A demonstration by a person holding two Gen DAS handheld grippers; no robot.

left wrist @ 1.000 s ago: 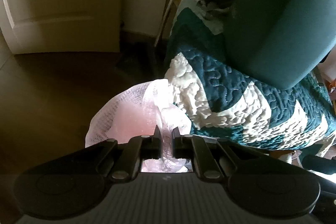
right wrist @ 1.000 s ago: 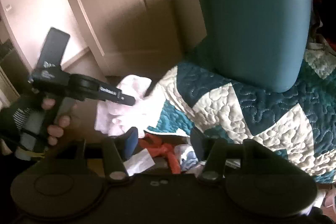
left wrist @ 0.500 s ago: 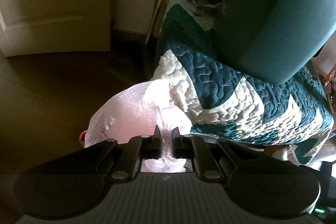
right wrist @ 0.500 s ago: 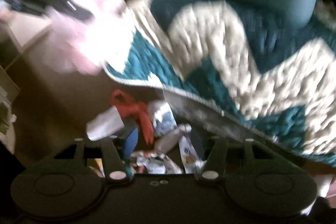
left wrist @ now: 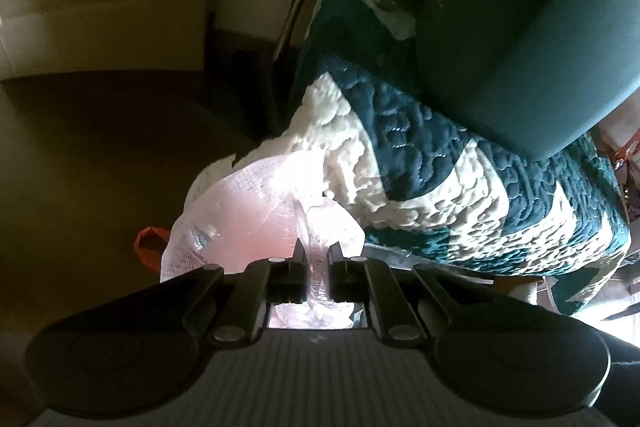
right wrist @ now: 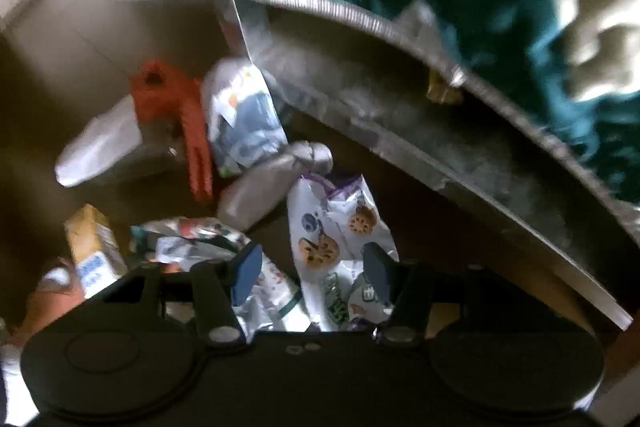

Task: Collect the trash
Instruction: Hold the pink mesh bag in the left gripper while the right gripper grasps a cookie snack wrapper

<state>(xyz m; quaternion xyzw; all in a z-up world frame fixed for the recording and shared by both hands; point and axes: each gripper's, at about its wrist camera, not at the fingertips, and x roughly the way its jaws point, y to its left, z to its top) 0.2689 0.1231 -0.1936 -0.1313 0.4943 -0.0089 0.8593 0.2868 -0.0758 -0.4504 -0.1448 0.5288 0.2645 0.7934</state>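
The left tool [left wrist: 316,259] is clamped tight on a gathered fold of a thin pink plastic bag [left wrist: 256,211], which balloons out just ahead of its fingers and hangs over the dark floor [left wrist: 100,155], beside the edge of the teal-and-cream quilt [left wrist: 420,179] that drapes off the bed. A teal cushion [left wrist: 540,27] lies on the quilt farther back, and a bit of red trash [left wrist: 146,241] peeks out on the floor at the bag's left side.

The right tool [right wrist: 310,265] points steeply down at a litter of trash on the floor under the bed's edge, its blue-padded fingers [right wrist: 246,273] spread wide with nothing gripped. A white snack wrapper printed with cookies [right wrist: 332,239] lies directly between and just ahead of the two fingers, its lower end running under the tool; whether the pads touch it cannot be told, though neither presses on it. A crumpled silvery wrapper [right wrist: 192,243] lies beside the left finger. Farther ahead lie a grey bottle-like piece [right wrist: 272,183], a blue-and-white pouch [right wrist: 244,115], a red plastic piece [right wrist: 180,115] and a white scrap [right wrist: 100,147]. A yellow carton [right wrist: 94,251] lies at the far left. The right view is blurred.
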